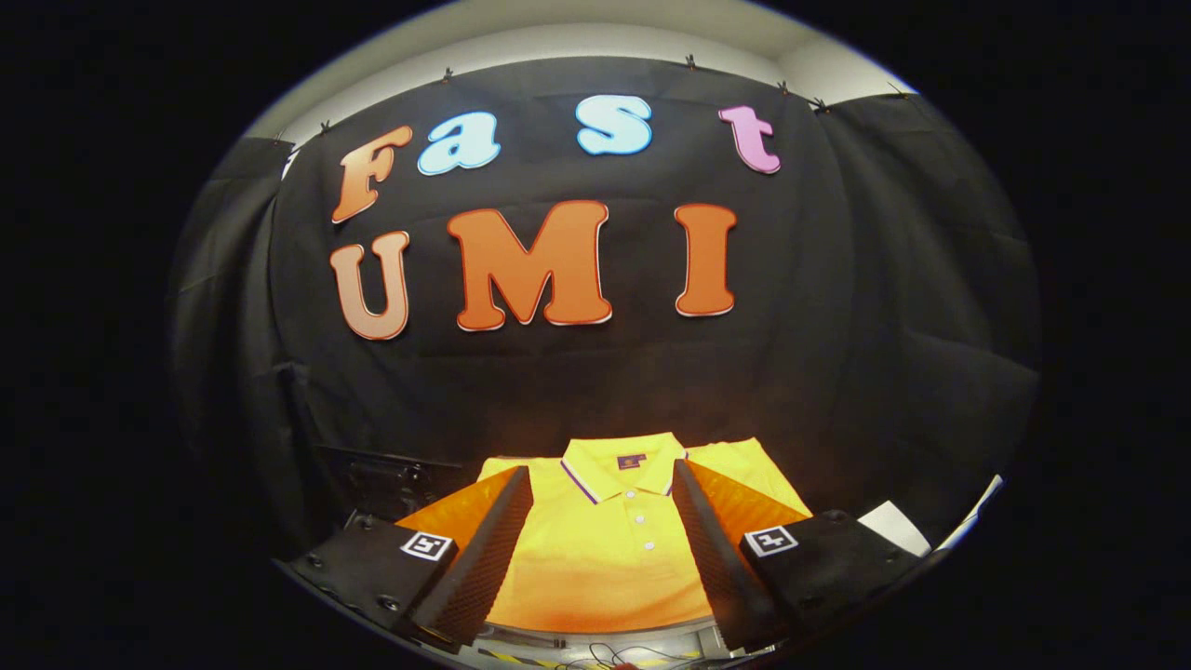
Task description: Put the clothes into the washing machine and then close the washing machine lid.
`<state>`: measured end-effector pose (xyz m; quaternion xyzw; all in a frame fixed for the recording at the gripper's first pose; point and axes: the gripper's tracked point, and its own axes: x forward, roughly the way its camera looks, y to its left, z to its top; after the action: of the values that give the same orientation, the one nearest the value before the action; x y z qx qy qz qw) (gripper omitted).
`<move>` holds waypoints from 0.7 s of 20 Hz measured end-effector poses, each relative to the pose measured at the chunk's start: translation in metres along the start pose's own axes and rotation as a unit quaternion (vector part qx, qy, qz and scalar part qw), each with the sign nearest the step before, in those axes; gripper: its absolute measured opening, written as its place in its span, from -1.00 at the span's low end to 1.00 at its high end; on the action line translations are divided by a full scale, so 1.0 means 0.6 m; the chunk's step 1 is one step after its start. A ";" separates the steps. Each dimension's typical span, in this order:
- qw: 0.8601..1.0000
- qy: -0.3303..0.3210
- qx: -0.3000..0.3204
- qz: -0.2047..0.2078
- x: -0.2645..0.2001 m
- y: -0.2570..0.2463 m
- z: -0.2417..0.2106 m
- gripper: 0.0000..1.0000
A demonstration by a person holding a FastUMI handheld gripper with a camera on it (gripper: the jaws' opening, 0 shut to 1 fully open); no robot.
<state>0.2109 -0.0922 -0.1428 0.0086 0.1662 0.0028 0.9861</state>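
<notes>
Polo shirt [605,549] flat, collar away, betw open gripper [603,521]

We see a yellow polo shirt [609,544] laid flat, front side up, folded into a neat rectangle; collar trimmed with a white and dark stripe, pointing toward the black wall; small dark label inside the neck; white buttons down the placket, fastened; it lies between and beyond the spread fingers.

Yellow polo shirt [605,549], collar trimmed purple and white.
</notes>
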 end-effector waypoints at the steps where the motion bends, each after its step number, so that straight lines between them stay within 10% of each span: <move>1: 1.000 0.015 -0.002 -0.001 0.026 -0.007 -0.015 0.97; 14: 0.986 0.167 0.013 -0.016 0.211 -0.062 -0.162 0.97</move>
<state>0.2986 -0.1265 -0.2769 0.0180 0.3286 -0.0142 0.9442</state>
